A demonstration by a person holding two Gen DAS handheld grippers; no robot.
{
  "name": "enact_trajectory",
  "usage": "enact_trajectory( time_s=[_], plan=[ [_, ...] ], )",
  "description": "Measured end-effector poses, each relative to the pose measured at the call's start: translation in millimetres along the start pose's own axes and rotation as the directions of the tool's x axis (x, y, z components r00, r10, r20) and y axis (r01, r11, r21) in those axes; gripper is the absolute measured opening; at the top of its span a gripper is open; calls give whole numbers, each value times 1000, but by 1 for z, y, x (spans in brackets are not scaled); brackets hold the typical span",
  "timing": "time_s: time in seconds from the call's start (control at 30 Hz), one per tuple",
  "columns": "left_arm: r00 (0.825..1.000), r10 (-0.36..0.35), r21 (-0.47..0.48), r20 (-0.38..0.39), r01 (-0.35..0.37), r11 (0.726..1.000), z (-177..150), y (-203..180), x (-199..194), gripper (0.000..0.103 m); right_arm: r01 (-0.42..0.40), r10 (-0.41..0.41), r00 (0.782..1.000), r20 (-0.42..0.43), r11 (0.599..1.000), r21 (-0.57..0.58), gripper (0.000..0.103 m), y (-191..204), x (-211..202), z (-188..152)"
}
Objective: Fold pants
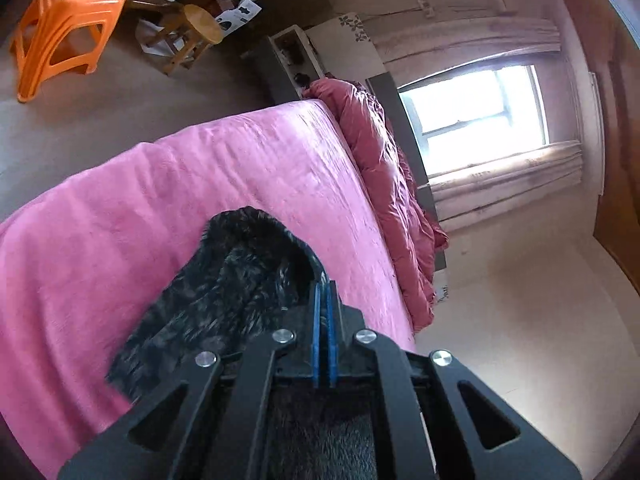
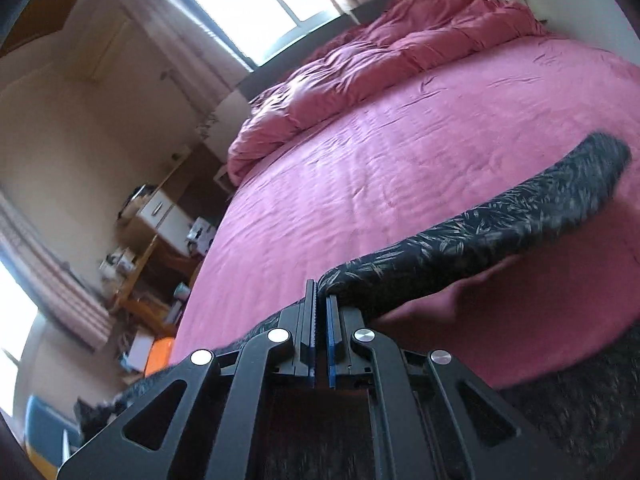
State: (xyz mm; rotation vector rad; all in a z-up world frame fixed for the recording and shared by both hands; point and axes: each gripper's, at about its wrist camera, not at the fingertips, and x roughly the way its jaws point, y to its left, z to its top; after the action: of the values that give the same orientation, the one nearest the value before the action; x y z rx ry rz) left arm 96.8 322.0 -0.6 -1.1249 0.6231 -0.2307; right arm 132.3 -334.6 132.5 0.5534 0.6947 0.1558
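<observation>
The pants (image 1: 224,288) are dark with a black fleecy lining, which faces the left wrist view. My left gripper (image 1: 325,286) is shut on an edge of them, and the cloth hangs down to its left over the pink bed (image 1: 120,208). In the right wrist view the pants (image 2: 500,224) show their outer side, black with a pale leaf print. There they stretch as a raised band to the right, above the bed (image 2: 360,168). My right gripper (image 2: 322,296) is shut on the near end of that band.
A crumpled red duvet (image 2: 380,64) lies along the head of the bed, under a bright window (image 1: 476,116). An orange plastic stool (image 1: 68,24) and a round wooden stool (image 1: 200,28) stand on the floor beside a cluttered desk (image 2: 152,248).
</observation>
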Motion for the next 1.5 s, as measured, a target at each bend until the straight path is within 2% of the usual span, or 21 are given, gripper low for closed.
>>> enact_trajectory(
  time_s=[0.07, 0.23, 0.37, 0.5, 0.57, 0.6, 0.7, 0.73, 0.77, 0.83, 0.87, 0.9, 0.93, 0.97, 1.0, 1.03, 1.17, 1.27, 1.4, 1.47, 1.5],
  plan=[
    [1000, 18, 1, 0, -18, 1000, -6, 7, -13, 2, -11, 11, 1000, -10, 1000, -15, 3, -3, -15, -19],
    [997, 77, -35, -8, -77, 996, -21, 36, -38, 2, -2, 0, 996, -90, 1000, -18, 3, -24, -44, -94],
    [992, 117, -57, -43, -120, 991, -38, 55, -40, 2, 18, -12, 989, -147, 999, 42, 3, -53, -38, -143],
    [980, 192, 22, -46, -192, 981, -48, 52, -39, 4, 21, 5, 985, -172, 989, 150, 3, -82, -22, -168],
    [976, 213, 52, -42, -211, 976, -52, 49, -41, 14, 7, 23, 985, -170, 985, 173, 3, -88, -20, -175],
    [977, 207, 62, -44, -205, 977, -53, 47, -41, 27, -7, 38, 985, -166, 983, 186, 3, -92, -19, -177],
    [979, 201, 103, -38, -196, 975, -54, 39, -43, 46, -32, 70, 984, -166, 975, 221, 3, -101, -20, -177],
    [977, 210, 120, -38, -205, 971, -54, 35, -41, 51, -39, 79, 983, -163, 972, 232, 4, -103, -21, -177],
    [972, 233, 144, -36, -226, 963, -55, 30, -39, 52, -36, 76, 984, -162, 970, 239, 11, -105, -21, -175],
    [954, 300, 185, -26, -290, 939, -56, 23, -32, 47, -17, 57, 986, -158, 970, 241, 27, -109, -21, -171],
    [934, 356, 203, -24, -344, 917, -56, 23, -26, 42, -7, 47, 987, -156, 969, 247, 37, -111, -20, -169],
    [919, 394, 210, -25, -380, 901, -57, 22, -23, 22, -3, 45, 987, -153, 964, 265, 37, -114, -18, -166],
    [897, 441, 215, -27, -426, 879, -55, 24, -19, 13, -9, 53, 988, -146, 958, 287, 37, -118, -17, -164],
    [885, 465, 201, -32, -450, 870, -54, 27, -16, 11, -16, 61, 988, -141, 953, 303, 31, -120, -15, -162],
    [885, 464, 186, -38, -450, 873, -54, 28, -16, 9, -19, 67, 988, -137, 946, 324, 13, -124, -13, -158],
    [883, 468, 178, -38, -455, 873, -52, 29, -17, 8, -25, 73, 988, -135, 944, 328, 8, -125, -14, -154],
    [893, 450, 146, -10, -444, 884, -44, 22, -34, 4, -38, 69, 993, -97, 957, 286, 5, -109, -39, -138],
    [904, 428, 145, -4, -423, 894, -42, 19, -42, 4, -49, 70, 994, -81, 971, 235, 3, -89, -74, -136],
    [865, 502, 193, -15, -490, 850, -51, 20, -33, 4, 57, -32, 990, -138, 982, 182, 0, -96, -86, -154],
    [860, 508, 152, -34, -498, 854, -51, 31, -34, 4, 84, -41, 980, -192, 971, 223, 0, -113, -79, -165],
    [862, 506, 132, -40, -497, 858, -50, 34, -34, 4, 77, -19, 976, -217, 962, 263, 0, -124, -74, -172]
  ],
)
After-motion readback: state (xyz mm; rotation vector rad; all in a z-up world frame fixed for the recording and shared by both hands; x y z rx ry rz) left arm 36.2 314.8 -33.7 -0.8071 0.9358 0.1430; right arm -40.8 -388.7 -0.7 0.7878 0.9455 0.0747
